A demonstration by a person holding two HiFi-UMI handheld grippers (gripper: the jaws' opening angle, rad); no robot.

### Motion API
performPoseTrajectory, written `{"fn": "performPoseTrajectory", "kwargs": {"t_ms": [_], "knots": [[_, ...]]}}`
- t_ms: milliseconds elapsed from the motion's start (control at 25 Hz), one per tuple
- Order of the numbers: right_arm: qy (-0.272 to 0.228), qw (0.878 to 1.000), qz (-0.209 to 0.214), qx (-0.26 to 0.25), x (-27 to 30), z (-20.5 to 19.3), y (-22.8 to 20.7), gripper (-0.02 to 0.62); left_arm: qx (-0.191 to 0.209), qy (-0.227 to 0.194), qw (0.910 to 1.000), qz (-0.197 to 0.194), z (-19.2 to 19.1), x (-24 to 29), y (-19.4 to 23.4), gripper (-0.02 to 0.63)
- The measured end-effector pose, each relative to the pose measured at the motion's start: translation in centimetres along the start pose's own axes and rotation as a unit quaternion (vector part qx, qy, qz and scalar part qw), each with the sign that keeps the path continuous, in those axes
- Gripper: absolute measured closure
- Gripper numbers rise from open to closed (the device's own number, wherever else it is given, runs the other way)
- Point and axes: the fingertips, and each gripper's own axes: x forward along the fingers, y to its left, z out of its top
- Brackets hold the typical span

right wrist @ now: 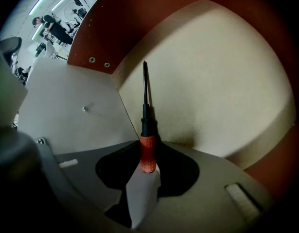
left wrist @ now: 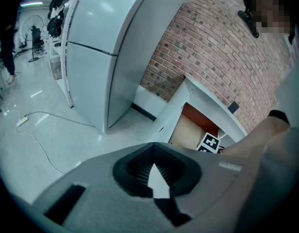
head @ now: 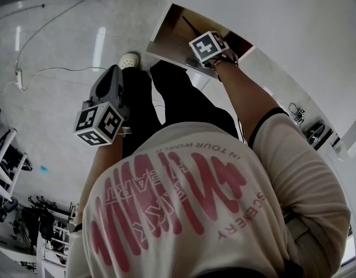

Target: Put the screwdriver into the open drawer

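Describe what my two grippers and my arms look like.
Both the left gripper and right gripper have smooth grey moulded bodies with a dark recess around the jaws. Each carries a white cube printed with black square markers. The right arm's short pale sleeve has a dark hem.

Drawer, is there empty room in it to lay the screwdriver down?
Yes. The drawer floor looks bare from the screwdriver, held in the right gripper, all the way across to the red-brown walls at the back and right. Nothing lies on the part that shows. The only tight spot is the left edge, close beside the screwdriver's tip.
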Motion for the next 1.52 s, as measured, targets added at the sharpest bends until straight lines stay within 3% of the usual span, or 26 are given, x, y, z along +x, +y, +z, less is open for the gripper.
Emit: {"fn": "performPoseTrajectory", "kwargs": {"t_ms": [400, 1000, 1240, 1520], "knots": [[0.0, 1.0, 0.02, -0.003, -0.3, -0.3, -0.1, 0.455, -0.016, 0.003, 0.9999, 0.001, -1.2, -0.7, -1.6, 0.601], [-0.02, 0.995, 0.009, 0.1, -2.0, -1.3, 0.0, 0.442, -0.011, -0.018, 0.9998, 0.003, -1.9, -5.7, 1.2, 0.601], [-0.036, 0.992, -0.015, 0.116, -5.4, -2.2, 0.8, 0.442, 0.002, -0.037, 0.9992, -0.015, -1.3, -8.9, 1.1, 0.601], [-0.091, 0.98, -0.002, 0.177, -12.3, -4.8, 5.3, 0.465, 0.022, -0.067, 0.9964, -0.046, 0.4, -13.0, -1.6, 0.603]]}}
